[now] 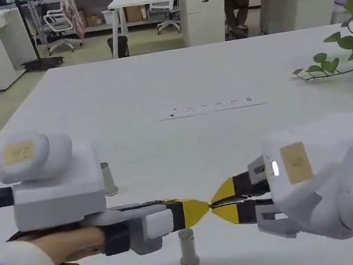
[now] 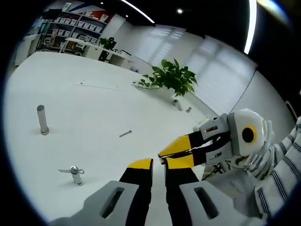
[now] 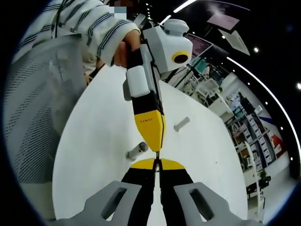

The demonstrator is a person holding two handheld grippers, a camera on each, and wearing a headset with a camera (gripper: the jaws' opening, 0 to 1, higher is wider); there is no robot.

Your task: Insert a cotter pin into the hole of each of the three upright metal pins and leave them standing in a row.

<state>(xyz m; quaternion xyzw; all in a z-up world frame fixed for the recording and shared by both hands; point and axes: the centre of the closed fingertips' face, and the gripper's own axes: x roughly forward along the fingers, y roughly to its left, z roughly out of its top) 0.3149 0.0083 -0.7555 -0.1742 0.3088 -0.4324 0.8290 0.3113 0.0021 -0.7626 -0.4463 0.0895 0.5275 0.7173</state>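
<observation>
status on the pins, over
Left gripper, right gripper tip to tip, right shut. One metal pin pinned; far pin, near pin bare. Loose cotter pin on table. Nothing blocking.

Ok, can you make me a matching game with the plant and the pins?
Things:
1 plant
2 loose cotter pin
3 far metal pin
4 near metal pin

States:
a standing, with a cotter pin through its top
b leafy and green
c lying flat
d standing bare

Pairs: 1-b, 2-c, 3-d, 4-a
</observation>
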